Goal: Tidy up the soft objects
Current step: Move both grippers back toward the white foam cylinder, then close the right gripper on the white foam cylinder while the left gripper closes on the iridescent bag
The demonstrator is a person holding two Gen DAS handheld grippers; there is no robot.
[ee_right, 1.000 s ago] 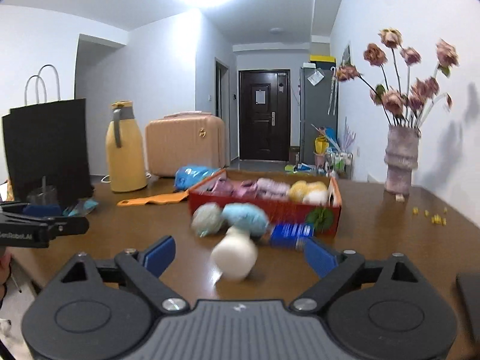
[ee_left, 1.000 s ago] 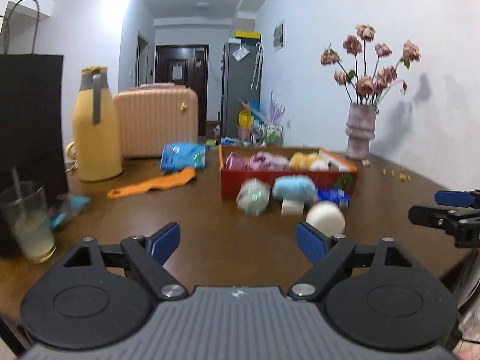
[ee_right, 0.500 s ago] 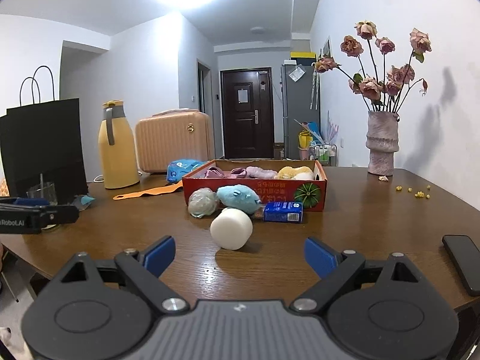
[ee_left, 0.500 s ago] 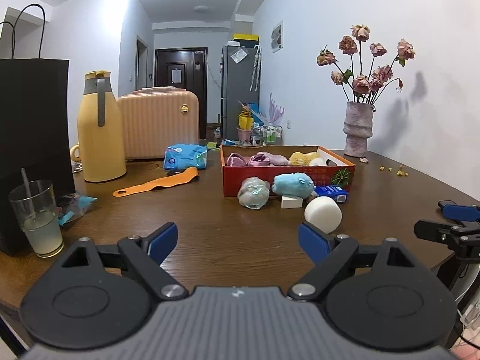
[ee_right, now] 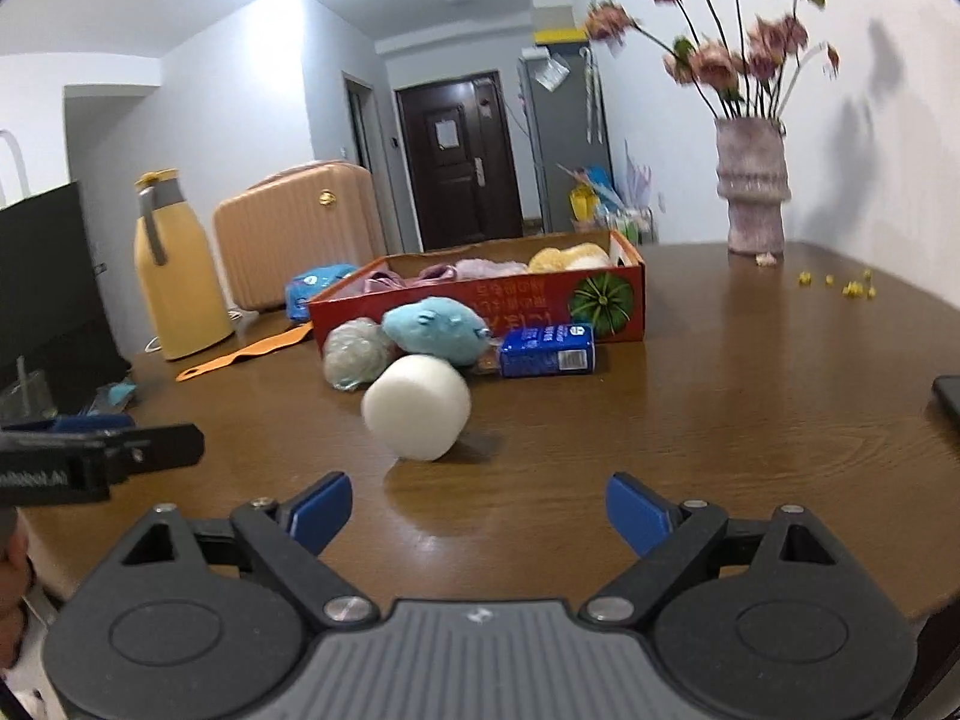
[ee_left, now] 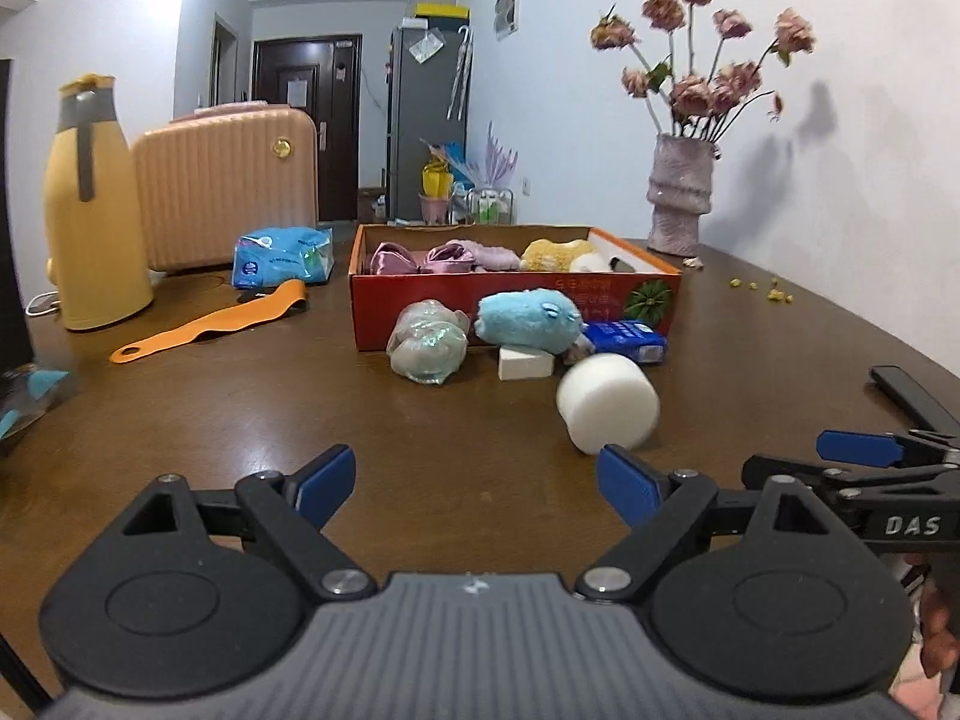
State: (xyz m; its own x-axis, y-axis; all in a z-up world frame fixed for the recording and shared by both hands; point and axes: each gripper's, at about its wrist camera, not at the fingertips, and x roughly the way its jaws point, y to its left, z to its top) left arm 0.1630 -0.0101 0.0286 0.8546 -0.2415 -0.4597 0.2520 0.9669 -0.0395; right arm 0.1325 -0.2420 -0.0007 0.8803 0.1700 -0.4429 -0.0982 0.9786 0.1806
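Note:
A red cardboard box (ee_left: 516, 300) (ee_right: 528, 306) stands mid-table holding pink cloths and a yellow plush. In front of it lie a blue plush (ee_left: 531, 321) (ee_right: 435, 330), a clear-wrapped greenish ball (ee_left: 429, 348) (ee_right: 354, 354), a small white block (ee_left: 525, 363), a blue packet (ee_left: 627, 339) (ee_right: 546, 351) and, nearest, a white foam cylinder (ee_left: 607, 411) (ee_right: 417, 408). My left gripper (ee_left: 477, 474) (ee_right: 120, 438) is open over bare table, the cylinder just beyond its right finger. My right gripper (ee_right: 477, 507) (ee_left: 840, 459) is open, its jaws closing slightly on nothing, short of the cylinder.
A yellow thermos (ee_left: 90, 210), a pink suitcase (ee_left: 228, 180), a blue tissue pack (ee_left: 282, 255) and an orange strip (ee_left: 210, 324) sit at left. A vase of dried flowers (ee_left: 681, 198) stands back right. A black phone (ee_left: 912, 390) lies near the right edge, a black bag (ee_right: 48, 282) far left.
Both grippers have moved forward and lower toward the objects in front of the box. The right one has rolled, tilting its view. The foam cylinder looks larger in both views.

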